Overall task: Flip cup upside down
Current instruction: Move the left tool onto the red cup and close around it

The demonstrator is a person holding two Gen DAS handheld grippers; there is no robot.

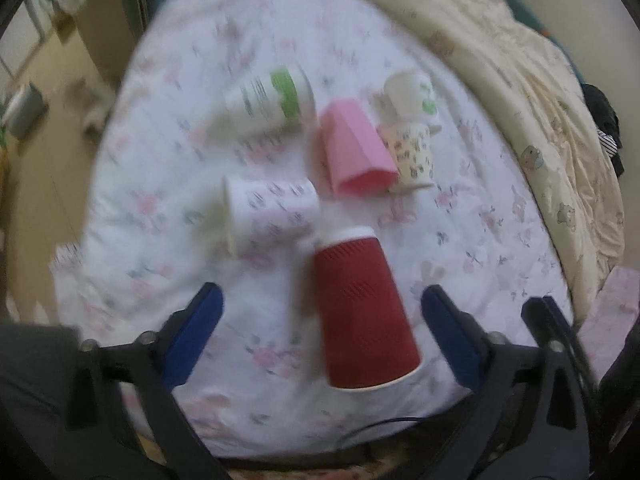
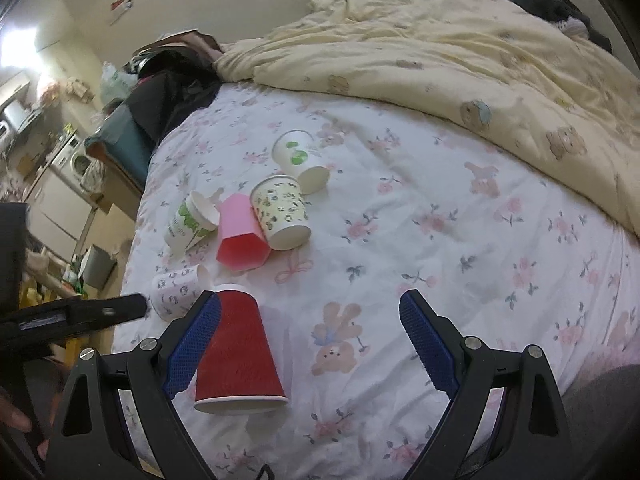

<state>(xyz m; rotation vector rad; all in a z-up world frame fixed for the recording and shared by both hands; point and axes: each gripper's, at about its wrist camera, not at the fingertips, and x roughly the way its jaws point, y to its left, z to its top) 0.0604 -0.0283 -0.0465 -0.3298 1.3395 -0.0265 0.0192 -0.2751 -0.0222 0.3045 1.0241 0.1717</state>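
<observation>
A red ribbed paper cup (image 1: 362,312) stands upside down on the floral bedsheet (image 1: 460,208), rim down. My left gripper (image 1: 320,300) is open around it without touching. In the right wrist view the red cup (image 2: 236,352) sits beside my right gripper's left fingertip (image 2: 200,332); my right gripper (image 2: 310,308) is open and empty. A pink cup (image 2: 240,236), a patterned cream cup (image 2: 282,212), a green-dotted white cup (image 2: 300,160), a green-label cup (image 2: 190,222) and a small patterned cup (image 2: 178,292) sit farther back. The view is blurred in the left wrist view.
A yellow bear-print duvet (image 2: 460,72) is bunched along the far right of the bed. Dark clothes (image 2: 172,80) lie at the bed's far left corner. The bed's left edge drops to a cluttered floor (image 2: 60,184). The left gripper's tip (image 2: 120,308) shows at left.
</observation>
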